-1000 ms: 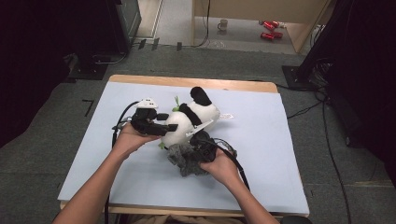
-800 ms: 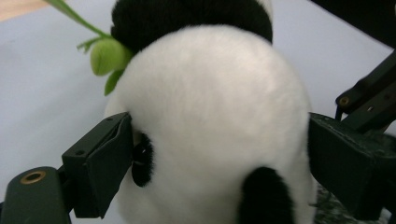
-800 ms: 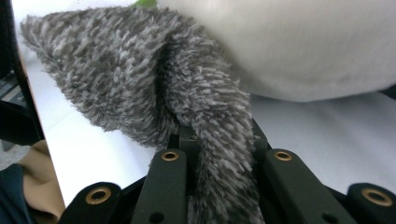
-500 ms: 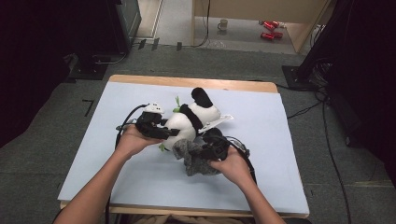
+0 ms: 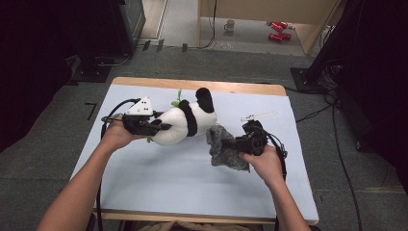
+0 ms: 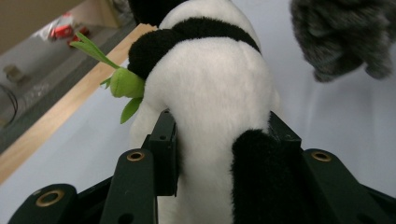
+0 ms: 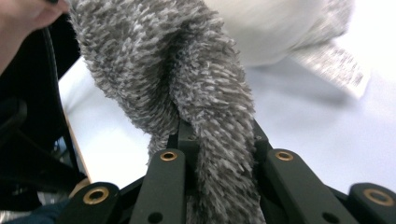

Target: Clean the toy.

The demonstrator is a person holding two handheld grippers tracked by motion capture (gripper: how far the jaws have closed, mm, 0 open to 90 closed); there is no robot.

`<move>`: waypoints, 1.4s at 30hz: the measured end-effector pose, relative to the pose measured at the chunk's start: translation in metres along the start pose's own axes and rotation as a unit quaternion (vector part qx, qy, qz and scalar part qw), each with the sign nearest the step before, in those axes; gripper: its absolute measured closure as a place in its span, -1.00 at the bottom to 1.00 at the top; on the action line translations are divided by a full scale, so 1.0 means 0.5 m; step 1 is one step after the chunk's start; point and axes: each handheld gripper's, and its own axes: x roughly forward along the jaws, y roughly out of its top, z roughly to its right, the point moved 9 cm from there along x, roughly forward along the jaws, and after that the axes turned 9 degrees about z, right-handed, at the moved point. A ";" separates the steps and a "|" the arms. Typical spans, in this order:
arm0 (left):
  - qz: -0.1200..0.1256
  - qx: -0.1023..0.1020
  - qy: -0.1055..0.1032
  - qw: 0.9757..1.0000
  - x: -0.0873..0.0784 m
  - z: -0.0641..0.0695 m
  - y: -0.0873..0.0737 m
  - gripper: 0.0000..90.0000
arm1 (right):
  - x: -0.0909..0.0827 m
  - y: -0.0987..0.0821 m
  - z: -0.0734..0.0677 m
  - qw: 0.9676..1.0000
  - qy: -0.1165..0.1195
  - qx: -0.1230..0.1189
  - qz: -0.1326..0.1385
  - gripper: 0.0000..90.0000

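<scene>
A black-and-white panda plush (image 5: 184, 122) with a green leaf sprig (image 6: 122, 83) lies on the light blue table top (image 5: 159, 178). My left gripper (image 5: 156, 127) is shut on the panda's rear end (image 6: 219, 140), its jaws pressing into the fur on both sides. A fuzzy grey cloth (image 5: 224, 148) hangs bunched from my right gripper (image 5: 240, 144), which is shut on a fold of it (image 7: 219, 140). The cloth sits just right of the panda, apart from it. In the left gripper view the grey cloth (image 6: 345, 37) shows at the upper right.
A thin white stick (image 5: 259, 115) lies on the table's far right. The wooden table edge (image 5: 202, 84) runs along the back. Beyond it on the floor stand a mug (image 5: 230, 24) and red cans (image 5: 279, 30). Cables trail from both grippers.
The two grippers have pulled apart: the left drew the panda leftward, the right carried the grey cloth rightward off the panda, so the two things now lie separate.
</scene>
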 end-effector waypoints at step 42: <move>-0.007 -0.116 -0.035 0.993 0.010 0.054 -0.045 -0.08 | 0.103 0.201 -0.004 0.998 -0.012 0.031 0.053 0.70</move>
